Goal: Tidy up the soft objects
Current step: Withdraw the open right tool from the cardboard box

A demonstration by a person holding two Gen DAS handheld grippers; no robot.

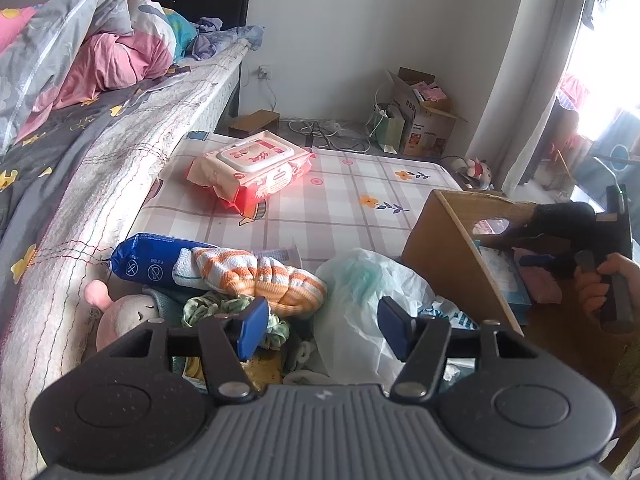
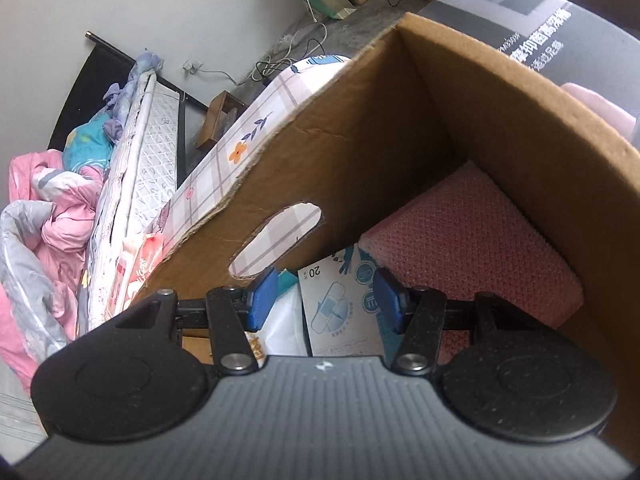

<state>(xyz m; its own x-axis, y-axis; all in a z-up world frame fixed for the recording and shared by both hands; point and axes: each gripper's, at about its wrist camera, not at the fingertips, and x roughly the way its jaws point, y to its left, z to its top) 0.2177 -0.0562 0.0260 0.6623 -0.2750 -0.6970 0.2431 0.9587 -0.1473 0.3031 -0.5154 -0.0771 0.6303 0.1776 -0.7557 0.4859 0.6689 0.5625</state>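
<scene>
Jaws of your left gripper (image 1: 322, 330) stand well apart and hold nothing. Just beyond them a heap of soft things lies on the checked, flower-printed mattress (image 1: 352, 188), at its near edge against the side of the taller bed (image 1: 80, 184). The left blue pad (image 1: 252, 326) sits over a green-patterned fabric scrunchie (image 1: 208, 306); whether it touches, you cannot tell. Past that pad lies an orange-and-white striped knitted cloth (image 1: 260, 276), resting against a blue plastic pack (image 1: 148, 260). A crumpled white plastic bag (image 1: 360, 292) lies between the two pads and a little beyond them. A pink plush toy (image 1: 124, 316) sits at the left of the heap, beside the bed. Further along the mattress, well apart from the heap, lies a pink-and-white pack of wet wipes (image 1: 252, 168).

Your right gripper (image 2: 324, 300) points down into the open brown cardboard box (image 2: 360, 140) at the mattress's right edge. Its jaws are partly open and grip nothing. Between and below them lies a white-and-blue printed packet (image 2: 340, 312); a pink textured folded cloth (image 2: 480, 248) fills the box's far corner, just right of the right pad.
</scene>
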